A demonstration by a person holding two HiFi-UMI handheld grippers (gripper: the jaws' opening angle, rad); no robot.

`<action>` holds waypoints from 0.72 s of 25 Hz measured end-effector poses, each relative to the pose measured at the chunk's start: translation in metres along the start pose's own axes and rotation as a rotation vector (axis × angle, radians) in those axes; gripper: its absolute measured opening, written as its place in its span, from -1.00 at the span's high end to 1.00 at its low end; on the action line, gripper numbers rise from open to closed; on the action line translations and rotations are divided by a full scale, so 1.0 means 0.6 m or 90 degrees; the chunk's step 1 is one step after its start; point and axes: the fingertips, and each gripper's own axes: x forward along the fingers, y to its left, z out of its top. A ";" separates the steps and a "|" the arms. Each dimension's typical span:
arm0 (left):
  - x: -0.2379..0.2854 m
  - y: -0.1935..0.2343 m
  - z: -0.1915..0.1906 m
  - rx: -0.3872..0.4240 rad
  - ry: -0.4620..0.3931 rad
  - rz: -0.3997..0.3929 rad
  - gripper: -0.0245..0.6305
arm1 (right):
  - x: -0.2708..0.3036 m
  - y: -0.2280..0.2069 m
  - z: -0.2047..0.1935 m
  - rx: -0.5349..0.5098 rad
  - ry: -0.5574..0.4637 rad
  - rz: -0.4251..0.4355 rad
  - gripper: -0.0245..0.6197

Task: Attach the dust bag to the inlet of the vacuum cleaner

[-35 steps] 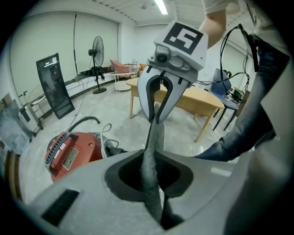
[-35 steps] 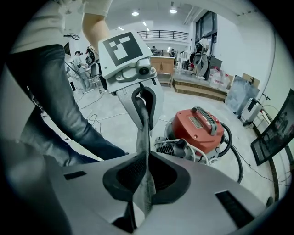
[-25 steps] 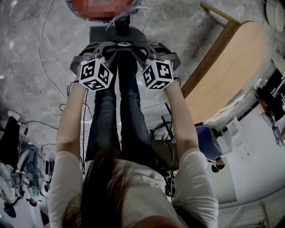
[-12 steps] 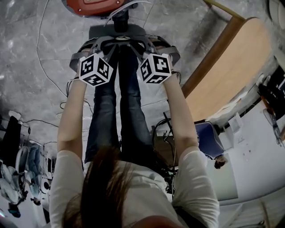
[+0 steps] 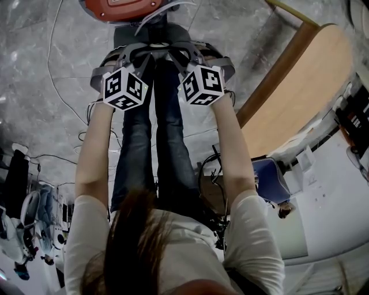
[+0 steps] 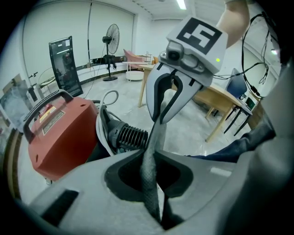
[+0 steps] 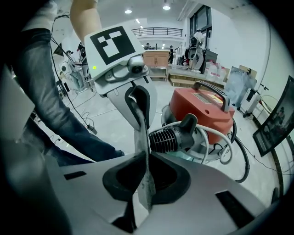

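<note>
A grey dust bag (image 5: 151,36) hangs between my two grippers, just in front of the red vacuum cleaner (image 5: 124,8) on the floor. My left gripper (image 5: 131,57) is shut on the bag's left edge, and the cloth (image 6: 149,183) runs down between its jaws (image 6: 147,157). Its right edge (image 7: 143,188) is pinched in my right gripper (image 5: 185,55), whose jaws (image 7: 146,157) are shut too. The vacuum's black ribbed inlet (image 7: 172,137) sticks out of the red body (image 7: 202,108) toward the bag, and the left gripper view shows that ribbed inlet (image 6: 131,137) as well.
The person's legs (image 5: 155,144) stand right below the grippers. A wooden table (image 5: 294,98) is at the right, with a blue chair (image 5: 271,181) nearer. Cables (image 5: 60,86) trail over the marble floor at the left. A white hose (image 7: 225,147) curls around the vacuum.
Both grippers have sunk a little with the bag toward the vacuum. The bag now covers more of the black inlet in the head view.
</note>
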 end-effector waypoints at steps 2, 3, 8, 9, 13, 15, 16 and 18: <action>0.000 0.005 0.000 -0.004 0.001 0.006 0.81 | 0.002 -0.004 0.001 -0.002 -0.001 0.000 0.83; 0.000 0.007 -0.001 -0.005 0.001 0.007 0.80 | 0.002 -0.006 0.002 -0.004 -0.001 0.000 0.83; -0.001 0.017 0.004 -0.011 -0.003 0.014 0.81 | 0.001 -0.017 0.005 -0.011 -0.003 0.000 0.83; 0.000 0.020 0.005 -0.013 -0.004 0.016 0.81 | 0.001 -0.021 0.004 -0.012 -0.003 -0.001 0.83; 0.005 0.027 0.005 -0.018 -0.005 0.022 0.81 | 0.006 -0.030 0.003 -0.017 -0.001 -0.001 0.82; 0.004 0.028 0.002 -0.015 -0.003 0.024 0.80 | 0.009 -0.029 0.005 -0.020 -0.002 0.003 0.82; 0.003 0.029 0.000 -0.013 0.000 0.025 0.80 | 0.010 -0.029 0.007 -0.020 -0.004 0.004 0.83; -0.001 0.034 -0.002 -0.010 0.008 0.027 0.80 | 0.012 -0.029 0.011 -0.014 -0.009 0.007 0.83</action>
